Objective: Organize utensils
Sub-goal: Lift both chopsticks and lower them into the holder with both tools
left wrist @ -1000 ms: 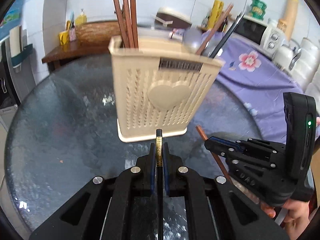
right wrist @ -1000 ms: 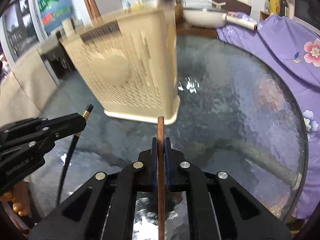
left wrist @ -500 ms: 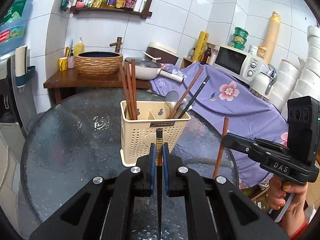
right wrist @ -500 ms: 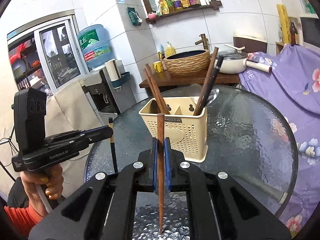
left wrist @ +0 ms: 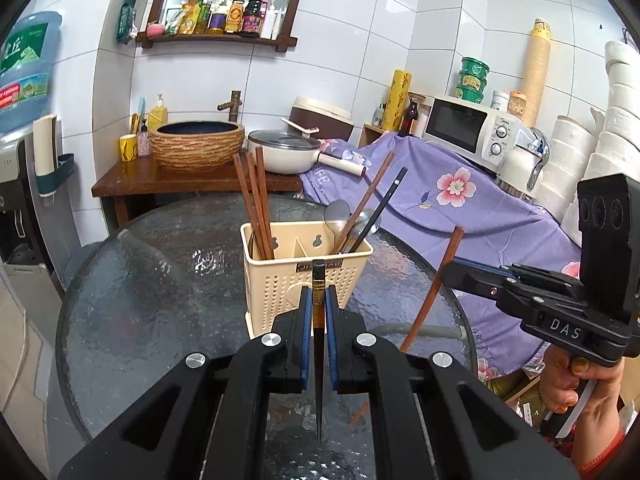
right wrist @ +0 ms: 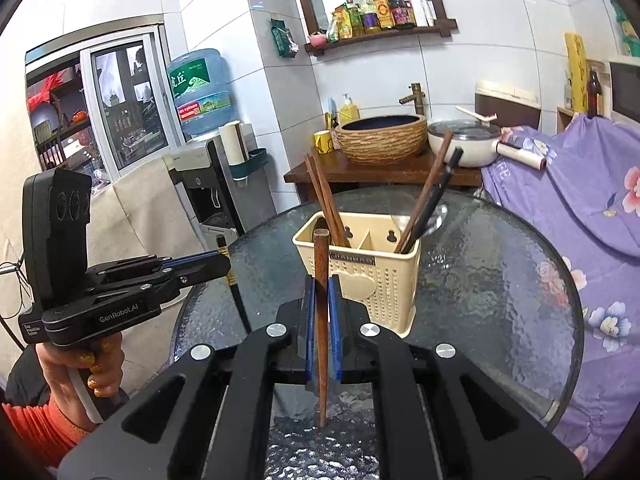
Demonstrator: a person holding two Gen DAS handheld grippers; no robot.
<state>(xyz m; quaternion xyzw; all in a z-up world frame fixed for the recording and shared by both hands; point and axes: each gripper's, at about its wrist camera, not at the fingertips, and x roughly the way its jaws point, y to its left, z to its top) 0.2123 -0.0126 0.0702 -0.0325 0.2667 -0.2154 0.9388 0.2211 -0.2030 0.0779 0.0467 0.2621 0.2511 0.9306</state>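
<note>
A cream perforated utensil holder (left wrist: 306, 280) (right wrist: 372, 276) stands on the round glass table (left wrist: 140, 300) (right wrist: 500, 280). Brown chopsticks lean in its left compartment; a brown chopstick, a black chopstick and spoons sit in its right. My left gripper (left wrist: 319, 300) is shut on a black chopstick (left wrist: 319, 344) with a gold band, held upright in front of the holder. My right gripper (right wrist: 321, 304) is shut on a brown wooden chopstick (right wrist: 321, 320), also upright and short of the holder. In the left wrist view the right gripper (left wrist: 446, 270) and its brown chopstick (left wrist: 434, 288) show at right.
A purple flowered cloth (left wrist: 460, 200) covers the counter right of the table, with a microwave (left wrist: 468, 132) on it. Behind the table a wooden stand holds a woven basin (left wrist: 198, 146) and a white pot (left wrist: 284, 156). A water dispenser (right wrist: 200, 184) stands at left.
Both grippers have risen and drawn back from the holder, each still carrying its chopstick. The holder, close and large before, now sits lower and smaller in both views.
</note>
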